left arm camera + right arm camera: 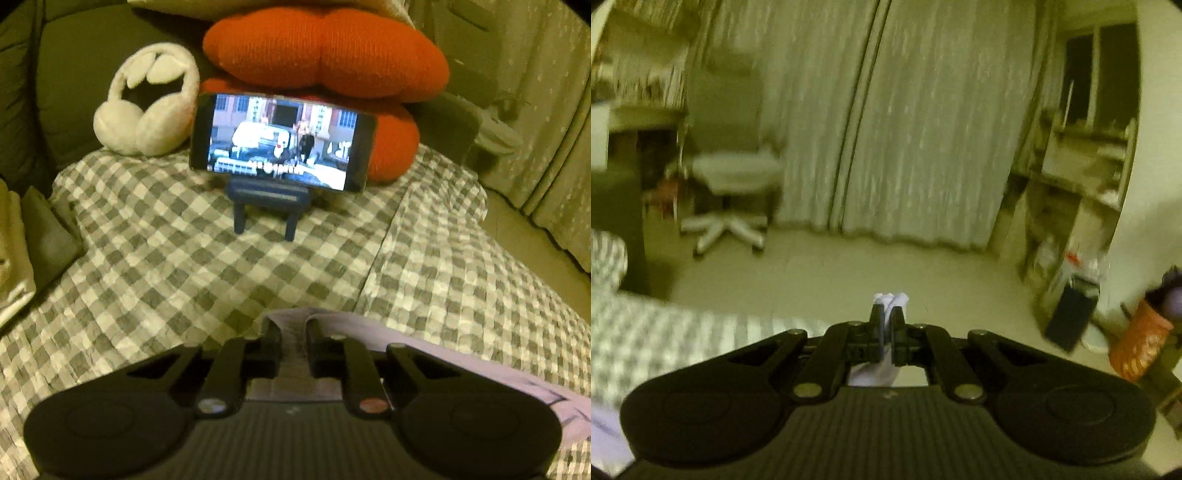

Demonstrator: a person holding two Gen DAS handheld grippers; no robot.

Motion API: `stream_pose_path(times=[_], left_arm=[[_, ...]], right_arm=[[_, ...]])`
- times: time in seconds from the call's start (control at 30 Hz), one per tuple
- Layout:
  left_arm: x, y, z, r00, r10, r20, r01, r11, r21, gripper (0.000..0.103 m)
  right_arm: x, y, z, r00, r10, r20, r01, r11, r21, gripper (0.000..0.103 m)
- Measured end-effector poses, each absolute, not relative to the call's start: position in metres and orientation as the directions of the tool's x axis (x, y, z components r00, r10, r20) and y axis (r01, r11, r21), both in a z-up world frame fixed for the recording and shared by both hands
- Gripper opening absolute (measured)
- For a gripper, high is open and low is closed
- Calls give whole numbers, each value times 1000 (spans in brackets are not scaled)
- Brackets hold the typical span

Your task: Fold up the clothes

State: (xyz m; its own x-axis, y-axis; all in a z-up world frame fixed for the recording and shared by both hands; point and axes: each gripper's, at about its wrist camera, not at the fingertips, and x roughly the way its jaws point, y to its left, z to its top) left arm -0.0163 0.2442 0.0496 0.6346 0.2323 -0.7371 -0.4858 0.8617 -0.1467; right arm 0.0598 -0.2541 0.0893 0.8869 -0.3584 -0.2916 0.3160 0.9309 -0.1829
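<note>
Jaws of the right gripper are pressed together on a bunched edge of the pale lilac garment; those of the left gripper stand narrowly apart astride its hem, contact unclear. The garment lies on the checked bed — thin, limp, light cloth, likely to sag and slip, so corners or hems suit best.

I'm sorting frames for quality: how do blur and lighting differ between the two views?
Left wrist view: dim, yellowish, mostly sharp; the lit phone stands brightest, its picture soft. Right wrist view: same dim tint, but smeared all over; curtains and chair streak, only the right gripper stays crisp.
</note>
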Motion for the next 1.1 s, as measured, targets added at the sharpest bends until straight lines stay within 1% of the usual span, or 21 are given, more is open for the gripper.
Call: stream_pose_path(times=[0.03, 0.13, 0.2, 0.23, 0.3, 0.33, 0.43, 0.53, 0.57, 0.63, 0.67, 0.7, 0.77, 0.83, 0.87, 0.93, 1.0, 1.07, 1.1], left_arm=[[-17, 247, 50, 635, 239, -734, -496, 855, -151, 13], [-18, 255, 48, 629, 254, -734, -521, 839, -156, 13], [-18, 260, 46, 623, 263, -736, -535, 830, -157, 13], [-18, 263, 45, 620, 266, -738, -542, 825, -158, 13], [-17, 263, 43, 614, 268, -742, -548, 821, -158, 13], [-16, 263, 42, 612, 271, -743, -550, 820, -154, 13], [-14, 259, 42, 613, 285, -737, -550, 824, -138, 13], [-12, 254, 44, 620, 282, -732, -537, 833, -134, 13], [-12, 253, 44, 620, 280, -733, -533, 836, -132, 13], [-12, 250, 46, 621, 275, -734, -526, 841, -129, 13], [-12, 249, 46, 621, 280, -733, -525, 842, -124, 13], [-12, 250, 46, 620, 281, -733, -525, 842, -122, 13], [-13, 254, 44, 613, 272, -742, -532, 836, -134, 13], [-13, 258, 42, 606, 251, -755, -536, 830, -155, 13], [-13, 259, 42, 605, 242, -758, -536, 828, -163, 13], [-13, 256, 45, 611, 243, -754, -530, 832, -162, 13], [-14, 253, 47, 613, 252, -748, -526, 837, -149, 13], [-14, 250, 47, 613, 258, -747, -523, 841, -139, 13], [-14, 250, 47, 610, 261, -749, -524, 841, -134, 13]], right_arm=[[61, -253, 92, 892, -363, -270, 324, 929, -181, 2], [65, -264, 101, 899, -364, -242, 337, 930, -147, 2], [76, -273, 105, 901, -347, -260, 328, 938, -116, 2], [83, -275, 105, 898, -337, -284, 315, 941, -120, 2], [93, -272, 99, 872, -361, -332, 323, 932, -164, 2], [101, -274, 95, 853, -368, -370, 328, 930, -167, 2], [119, -285, 77, 788, -358, -500, 353, 929, -109, 2], [130, -298, 61, 728, -288, -622, 368, 930, -1, 4], [132, -303, 58, 727, -238, -645, 360, 931, 63, 6], [129, -312, 56, 762, -135, -634, 339, 916, 213, 15], [125, -317, 58, 788, -109, -605, 332, 904, 269, 24], [120, -319, 61, 806, -109, -582, 324, 904, 280, 36], [110, -319, 68, 826, -134, -547, 295, 930, 219, 41], [105, -318, 69, 801, -176, -572, 286, 952, 108, 42], [103, -320, 65, 789, -169, -591, 277, 956, 96, 42], [101, -326, 54, 759, -87, -645, 231, 962, 142, 42], [103, -331, 39, 693, 36, -720, 196, 952, 237, 42], [106, -333, 28, 653, 116, -749, 224, 915, 337, 42], [108, -333, 23, 639, 137, -757, 239, 900, 365, 40]])
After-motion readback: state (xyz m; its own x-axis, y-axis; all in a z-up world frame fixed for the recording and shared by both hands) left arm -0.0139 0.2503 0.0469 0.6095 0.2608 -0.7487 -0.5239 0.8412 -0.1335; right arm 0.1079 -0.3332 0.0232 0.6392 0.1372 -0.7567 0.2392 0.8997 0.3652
